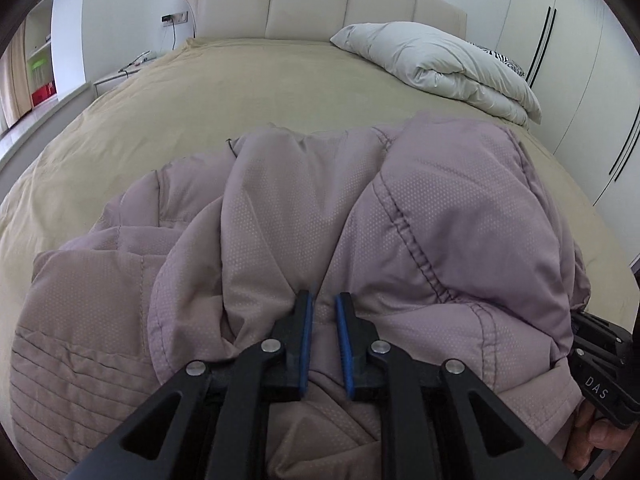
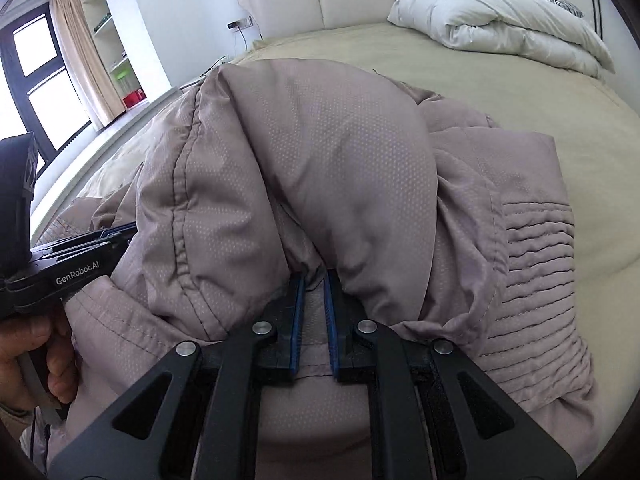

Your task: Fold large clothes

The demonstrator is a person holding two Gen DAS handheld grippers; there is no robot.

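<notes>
A large mauve padded jacket (image 1: pixel 312 216) lies bunched on the tan bed (image 1: pixel 200 100), partly folded over itself; it fills the right wrist view too (image 2: pixel 320 152). My left gripper (image 1: pixel 324 300) is shut on a fold of the jacket, fabric pinched between its blue pads. My right gripper (image 2: pixel 315 276) is likewise shut on a thick fold of the jacket. The right gripper also shows at the right edge of the left wrist view (image 1: pixel 604 364), and the left gripper shows at the left edge of the right wrist view (image 2: pixel 76 256). Both hold the near hem side.
A folded white duvet (image 1: pixel 440 64) lies at the bed's far right by the padded headboard (image 1: pixel 320 4). A wardrobe (image 1: pixel 580 60) stands to the right. Shelves (image 2: pixel 116 60) and a window (image 2: pixel 40 80) are on the left.
</notes>
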